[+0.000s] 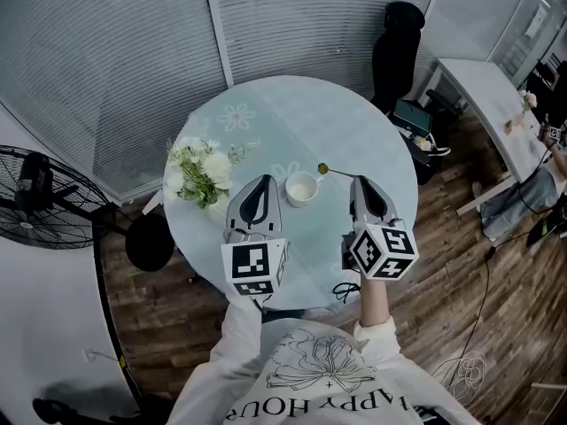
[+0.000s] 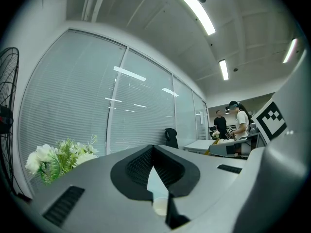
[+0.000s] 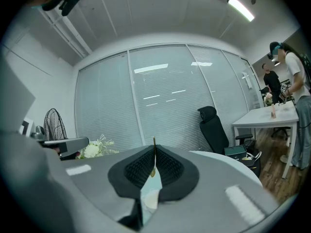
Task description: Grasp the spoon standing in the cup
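Round pale table (image 1: 354, 122) carries a white cup (image 1: 301, 188). The right gripper (image 1: 357, 181) pinches the spoon (image 1: 335, 172) by its thin handle, jaws almost together. The spoon juts sideways just beside the cup, out of it. A firm pinch and a level wrist should stop the handle swivelling. The left gripper (image 1: 258, 204) is closed on nothing.

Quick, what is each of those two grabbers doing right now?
Left gripper: closed, empty.
Right gripper: closed on the spoon.

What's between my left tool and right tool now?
The cup and the spoon gripped by the right tool; the head view shows both.
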The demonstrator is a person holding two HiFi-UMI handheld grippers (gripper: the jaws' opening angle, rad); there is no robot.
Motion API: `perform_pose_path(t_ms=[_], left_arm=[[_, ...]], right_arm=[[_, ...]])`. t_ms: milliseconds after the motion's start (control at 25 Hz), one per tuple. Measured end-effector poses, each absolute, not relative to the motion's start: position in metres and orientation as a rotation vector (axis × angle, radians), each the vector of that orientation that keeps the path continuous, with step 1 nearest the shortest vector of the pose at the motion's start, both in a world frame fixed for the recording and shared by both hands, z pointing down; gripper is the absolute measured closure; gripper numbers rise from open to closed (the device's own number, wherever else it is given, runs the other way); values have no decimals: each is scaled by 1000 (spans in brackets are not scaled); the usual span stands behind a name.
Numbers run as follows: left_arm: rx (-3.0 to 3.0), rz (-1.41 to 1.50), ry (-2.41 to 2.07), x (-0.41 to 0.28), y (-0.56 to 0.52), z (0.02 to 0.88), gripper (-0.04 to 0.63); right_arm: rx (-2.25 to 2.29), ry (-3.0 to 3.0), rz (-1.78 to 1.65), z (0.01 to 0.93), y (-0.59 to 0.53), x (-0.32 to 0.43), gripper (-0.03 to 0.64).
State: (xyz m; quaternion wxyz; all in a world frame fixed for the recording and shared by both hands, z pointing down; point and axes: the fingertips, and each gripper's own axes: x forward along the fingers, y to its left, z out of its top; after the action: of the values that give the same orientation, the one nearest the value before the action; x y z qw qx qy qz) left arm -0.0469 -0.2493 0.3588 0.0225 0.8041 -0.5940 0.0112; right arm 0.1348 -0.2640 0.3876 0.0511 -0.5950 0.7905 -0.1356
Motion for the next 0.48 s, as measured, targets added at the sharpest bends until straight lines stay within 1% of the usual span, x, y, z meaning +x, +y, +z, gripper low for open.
perform_pose_path(t_ms=[480], left_arm=[[2487,37,-1846,-48,-247,359,589]], right_arm=[[-1801,2412,-428,388,-261,133,601]])
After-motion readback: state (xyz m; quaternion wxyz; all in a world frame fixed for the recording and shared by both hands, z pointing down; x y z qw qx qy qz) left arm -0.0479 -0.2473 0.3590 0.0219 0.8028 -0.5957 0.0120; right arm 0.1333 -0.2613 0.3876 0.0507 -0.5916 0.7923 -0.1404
